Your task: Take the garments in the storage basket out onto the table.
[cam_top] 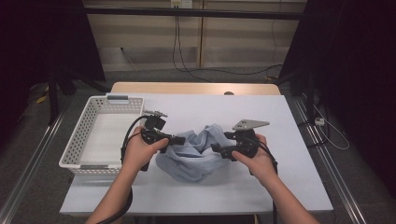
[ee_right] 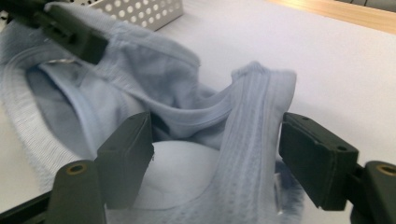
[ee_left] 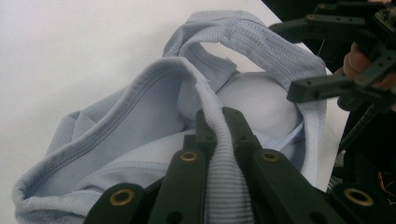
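Note:
A crumpled pale blue ribbed garment (cam_top: pixel 196 156) lies on the white table cover (cam_top: pixel 289 126), between my two grippers. My left gripper (cam_top: pixel 180 139) is at its left side, shut on a ribbed hem; in the left gripper view the hem (ee_left: pixel 219 154) runs up between the closed jaws of the left gripper (ee_left: pixel 219 116). My right gripper (cam_top: pixel 217 148) is at the garment's right side and stands open. In the right gripper view a raised ribbed band (ee_right: pixel 252 107) stands between the right gripper's (ee_right: pixel 217 140) spread pads without being pressed by them.
A white perforated basket (cam_top: pixel 77 135) stands at the table's left, close behind the left hand; its corner (ee_right: pixel 144 11) shows in the right gripper view. Bare wood (cam_top: pixel 196 87) lines the table's far edge. Dark floor and cables lie beyond.

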{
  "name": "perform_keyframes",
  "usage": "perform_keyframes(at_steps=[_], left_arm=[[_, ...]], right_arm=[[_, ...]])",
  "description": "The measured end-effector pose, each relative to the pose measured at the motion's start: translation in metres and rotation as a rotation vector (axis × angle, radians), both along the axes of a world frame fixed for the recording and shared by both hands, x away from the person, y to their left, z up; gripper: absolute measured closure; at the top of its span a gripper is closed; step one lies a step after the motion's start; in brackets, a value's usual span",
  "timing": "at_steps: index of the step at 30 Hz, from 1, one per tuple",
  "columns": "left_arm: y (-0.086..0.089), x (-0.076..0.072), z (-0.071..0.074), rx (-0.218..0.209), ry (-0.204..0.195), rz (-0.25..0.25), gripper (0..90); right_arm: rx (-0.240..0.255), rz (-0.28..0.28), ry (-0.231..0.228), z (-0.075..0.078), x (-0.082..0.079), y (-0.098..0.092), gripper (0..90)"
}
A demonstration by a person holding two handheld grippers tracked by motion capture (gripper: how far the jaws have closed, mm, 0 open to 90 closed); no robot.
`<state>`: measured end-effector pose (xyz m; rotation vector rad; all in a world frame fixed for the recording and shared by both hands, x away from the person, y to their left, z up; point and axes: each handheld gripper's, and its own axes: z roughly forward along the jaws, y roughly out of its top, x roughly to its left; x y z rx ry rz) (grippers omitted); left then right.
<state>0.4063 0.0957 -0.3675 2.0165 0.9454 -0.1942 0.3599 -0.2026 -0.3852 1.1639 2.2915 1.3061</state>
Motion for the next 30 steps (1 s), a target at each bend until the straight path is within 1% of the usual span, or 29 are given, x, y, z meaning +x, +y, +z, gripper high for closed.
perform_keyframes(at_steps=[4, 5, 7, 10, 12, 13, 14, 16, 17, 18, 19, 20, 21, 22, 25, 30], left_arm=[[0.003, 0.000, 0.001, 0.000, 0.002, 0.008, 86.2], [0.004, 0.001, 0.002, 0.003, 0.000, 0.010, 86.2], [0.005, 0.001, 0.003, 0.004, 0.001, 0.011, 86.2], [0.006, 0.002, 0.003, 0.007, 0.003, 0.010, 86.2], [0.006, 0.003, 0.004, 0.005, 0.001, 0.009, 86.2], [0.006, 0.003, 0.004, 0.004, 0.003, 0.010, 86.2], [0.006, 0.003, 0.004, 0.002, 0.004, 0.012, 86.2], [0.006, 0.004, 0.004, -0.002, 0.005, 0.013, 86.2], [0.007, 0.004, 0.005, -0.007, 0.004, 0.014, 86.2], [0.007, 0.005, 0.006, -0.013, 0.006, 0.018, 86.2], [0.007, 0.005, 0.007, -0.016, 0.005, 0.018, 86.2], [0.008, 0.006, 0.009, -0.019, 0.002, 0.022, 86.2], [0.008, 0.007, 0.011, -0.027, 0.000, 0.026, 86.2], [0.008, 0.008, 0.014, -0.026, -0.005, 0.024, 86.2], [0.010, 0.011, 0.023, -0.043, -0.023, 0.033, 86.1], [0.009, 0.018, 0.041, -0.068, -0.065, 0.054, 86.2]], right_arm=[[0.009, -0.016, 0.008, 0.005, 0.012, -0.003, 24.6], [0.010, -0.020, 0.011, 0.006, 0.014, -0.003, 25.6], [-0.007, -0.034, 0.017, 0.007, 0.021, -0.004, 28.1], [-0.026, -0.060, 0.040, 0.002, 0.031, -0.005, 28.2], [-0.026, -0.062, 0.078, -0.004, 0.036, -0.007, 31.6], [-0.026, -0.058, 0.093, -0.006, 0.038, -0.007, 37.1], [-0.028, -0.046, 0.100, -0.008, 0.038, -0.007, 45.1], [-0.028, -0.042, 0.097, -0.009, 0.038, -0.007, 57.4], [-0.032, -0.029, 0.096, -0.009, 0.037, -0.006, 66.9], [-0.031, -0.023, 0.091, -0.008, 0.037, -0.006, 72.2], [-0.030, -0.016, 0.077, -0.006, 0.036, -0.007, 80.4], [-0.024, -0.012, 0.057, -0.003, 0.035, -0.008, 83.5], [-0.022, -0.011, 0.044, 0.000, 0.035, -0.009, 84.1], [-0.022, -0.017, 0.029, 0.005, 0.034, -0.011, 84.7], [-0.023, -0.029, -0.009, 0.019, 0.032, -0.017, 85.4], [-0.013, -0.059, -0.068, 0.042, 0.029, -0.029, 85.5]])
